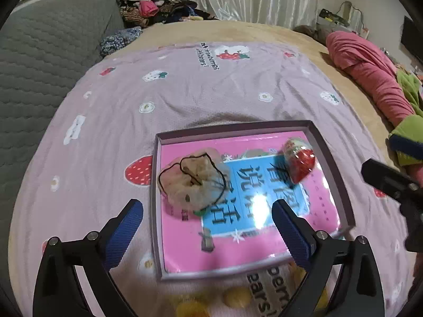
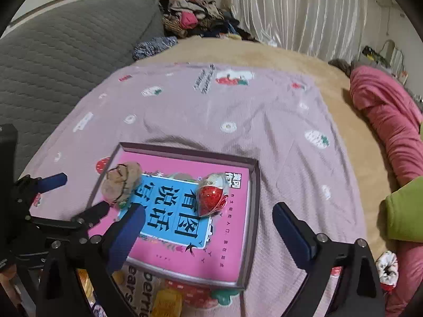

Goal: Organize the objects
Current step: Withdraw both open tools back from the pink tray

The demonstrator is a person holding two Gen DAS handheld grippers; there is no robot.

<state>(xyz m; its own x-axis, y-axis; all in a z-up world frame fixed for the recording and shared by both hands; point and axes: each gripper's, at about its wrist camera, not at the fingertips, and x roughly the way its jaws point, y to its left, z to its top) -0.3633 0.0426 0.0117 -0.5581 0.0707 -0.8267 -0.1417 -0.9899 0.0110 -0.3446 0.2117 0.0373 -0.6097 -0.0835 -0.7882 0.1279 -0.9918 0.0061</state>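
A shallow grey box lies on the purple bedspread and holds a pink and blue book. On the book sit a beige drawstring pouch at the left and a red and white wrapped toy at the right. My left gripper is open and empty over the box's near edge. My right gripper is open and empty above the book, just short of the toy. The left gripper also shows in the right wrist view.
Yellow items lie on the bedspread just in front of the box. A grey quilted headboard is at the left, a clothes pile at the back, a pink pillow at the right.
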